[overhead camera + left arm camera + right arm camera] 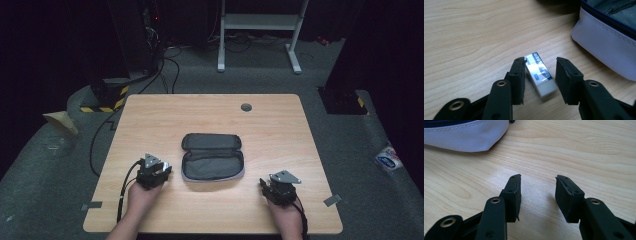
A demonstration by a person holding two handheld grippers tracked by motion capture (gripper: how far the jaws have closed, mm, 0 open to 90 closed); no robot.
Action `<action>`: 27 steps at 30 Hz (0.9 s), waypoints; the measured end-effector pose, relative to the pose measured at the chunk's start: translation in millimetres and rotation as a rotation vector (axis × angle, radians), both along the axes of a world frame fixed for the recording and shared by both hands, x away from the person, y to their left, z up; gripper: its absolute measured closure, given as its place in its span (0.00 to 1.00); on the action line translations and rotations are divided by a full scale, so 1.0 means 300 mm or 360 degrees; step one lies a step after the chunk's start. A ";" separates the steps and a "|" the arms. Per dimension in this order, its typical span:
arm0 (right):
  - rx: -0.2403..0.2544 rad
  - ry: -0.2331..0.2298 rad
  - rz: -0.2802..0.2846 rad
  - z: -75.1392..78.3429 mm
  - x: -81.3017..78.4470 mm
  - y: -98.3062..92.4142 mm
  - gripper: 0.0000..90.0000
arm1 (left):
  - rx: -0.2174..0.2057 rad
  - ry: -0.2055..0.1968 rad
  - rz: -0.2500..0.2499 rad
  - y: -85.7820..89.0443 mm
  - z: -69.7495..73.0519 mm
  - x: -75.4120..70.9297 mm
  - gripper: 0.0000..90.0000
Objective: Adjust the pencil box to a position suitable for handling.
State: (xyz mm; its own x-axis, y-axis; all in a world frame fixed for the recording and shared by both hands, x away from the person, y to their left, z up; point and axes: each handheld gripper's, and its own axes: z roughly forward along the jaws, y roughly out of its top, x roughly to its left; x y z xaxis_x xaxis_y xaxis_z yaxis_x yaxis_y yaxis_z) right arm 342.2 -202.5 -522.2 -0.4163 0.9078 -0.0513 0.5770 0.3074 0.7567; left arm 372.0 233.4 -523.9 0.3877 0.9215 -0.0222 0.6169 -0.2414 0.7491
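The eraser point(541, 76) lies flat on the bench point(150, 120) between the spread left tongs point(540, 77), just beside the unzipped pouch point(213, 156), probably lined up for a pinch. The right tongs point(537, 197) are spread too, over bare wood, holding nothing.

Eraser point(540, 75) label half-legible (pouch point(609, 37) edge-cropped)

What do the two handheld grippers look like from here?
Both are black. The left gripper and right gripper each carry a grey three-cornered plate on top and trail a black cable. Their blocky black fingers have brass-coloured pivot rivets. No sleeves visible.
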 end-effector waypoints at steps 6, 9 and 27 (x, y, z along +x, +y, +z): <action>-0.0001 0.0002 -0.0001 0.000 0.000 0.000 0.62 | 0.0001 -0.0021 -0.0002 0.008 -0.004 -0.020 0.77; -0.0002 0.0011 -0.0009 0.000 0.000 0.003 0.62 | -0.0028 -0.0021 0.0007 0.017 -0.005 -0.018 0.80; -0.0005 0.0011 -0.0006 0.000 -0.001 0.003 0.62 | -0.0080 -0.0205 -0.0032 0.005 0.055 -0.057 0.81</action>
